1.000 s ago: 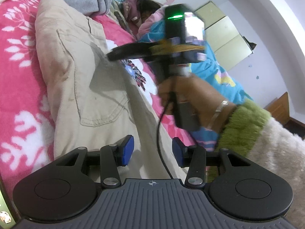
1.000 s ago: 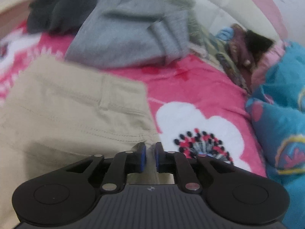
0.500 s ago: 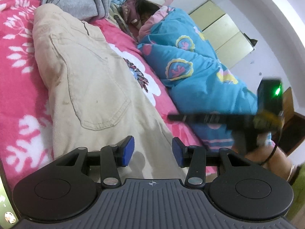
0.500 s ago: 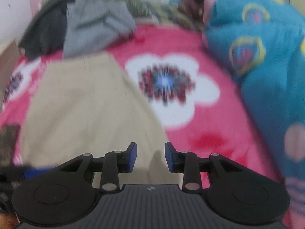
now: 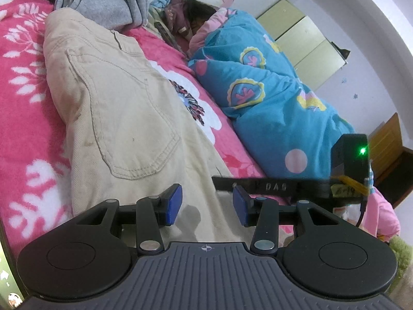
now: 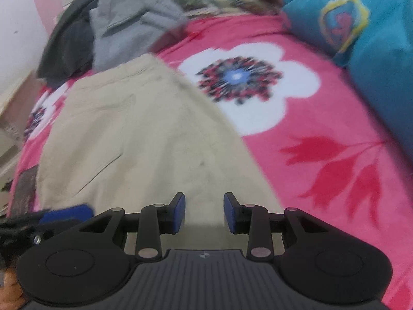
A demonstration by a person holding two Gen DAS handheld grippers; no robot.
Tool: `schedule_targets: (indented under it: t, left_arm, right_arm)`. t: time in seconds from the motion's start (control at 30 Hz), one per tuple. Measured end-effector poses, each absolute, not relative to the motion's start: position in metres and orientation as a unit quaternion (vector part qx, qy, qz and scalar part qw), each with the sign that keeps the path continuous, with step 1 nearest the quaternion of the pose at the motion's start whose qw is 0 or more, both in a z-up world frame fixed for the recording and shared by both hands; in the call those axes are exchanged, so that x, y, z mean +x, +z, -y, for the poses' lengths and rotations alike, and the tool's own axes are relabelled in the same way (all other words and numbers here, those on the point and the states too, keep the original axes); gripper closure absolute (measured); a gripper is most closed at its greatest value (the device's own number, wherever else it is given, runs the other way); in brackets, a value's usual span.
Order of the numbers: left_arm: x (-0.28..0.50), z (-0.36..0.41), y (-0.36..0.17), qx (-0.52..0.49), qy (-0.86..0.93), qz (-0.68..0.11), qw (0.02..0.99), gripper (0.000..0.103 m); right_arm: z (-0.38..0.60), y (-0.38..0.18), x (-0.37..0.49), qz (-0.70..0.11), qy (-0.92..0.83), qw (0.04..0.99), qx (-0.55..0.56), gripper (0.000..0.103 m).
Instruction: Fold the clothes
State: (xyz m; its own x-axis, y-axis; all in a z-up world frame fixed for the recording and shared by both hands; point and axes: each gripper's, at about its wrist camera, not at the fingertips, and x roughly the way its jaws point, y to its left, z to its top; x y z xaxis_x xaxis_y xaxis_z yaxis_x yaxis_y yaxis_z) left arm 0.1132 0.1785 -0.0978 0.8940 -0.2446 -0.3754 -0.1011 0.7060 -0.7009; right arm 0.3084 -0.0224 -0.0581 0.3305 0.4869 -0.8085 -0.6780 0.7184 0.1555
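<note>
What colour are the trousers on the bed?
Beige trousers; clearest in the left wrist view.

2 wrist views, near, sharing trousers [image 5: 121,108]

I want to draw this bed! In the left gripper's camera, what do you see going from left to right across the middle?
Pink flowery blanket → beige trousers → white flower on the blanket → blue quilt → yellow-green cupboard doors.
</note>
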Motion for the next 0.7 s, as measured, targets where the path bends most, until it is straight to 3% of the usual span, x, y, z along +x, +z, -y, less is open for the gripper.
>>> schedule_targets:
  t: [0.17, 0.23, 0.33, 0.7]
  left_arm:
    - [0.113, -0.176, -0.098, -0.374, -0.037, -0.226, 0.898, 0.059]
    - [0.113, -0.175, -0.097, -0.372, -0.035, -0.226, 0.9, 0.059]
    - [0.113, -0.174, -0.097, -0.371, -0.034, -0.224, 0.9, 0.059]
    - [0.118, -0.173, -0.092, -0.37, -0.03, -0.219, 0.902, 0.059]
  right_arm:
    - [0.016, -0.062, 0.302, -0.439, 0.354, 0.817, -0.121, 0.072]
    - [0.012, -0.061, 0.296, -0.426, 0.355, 0.821, -0.133, 0.091]
    - [0.001, -0.055, 0.28, -0.393, 0.341, 0.835, -0.18, 0.096]
    - [-0.009, -0.021, 0.28, -0.314, 0.264, 0.869, -0.276, 0.098]
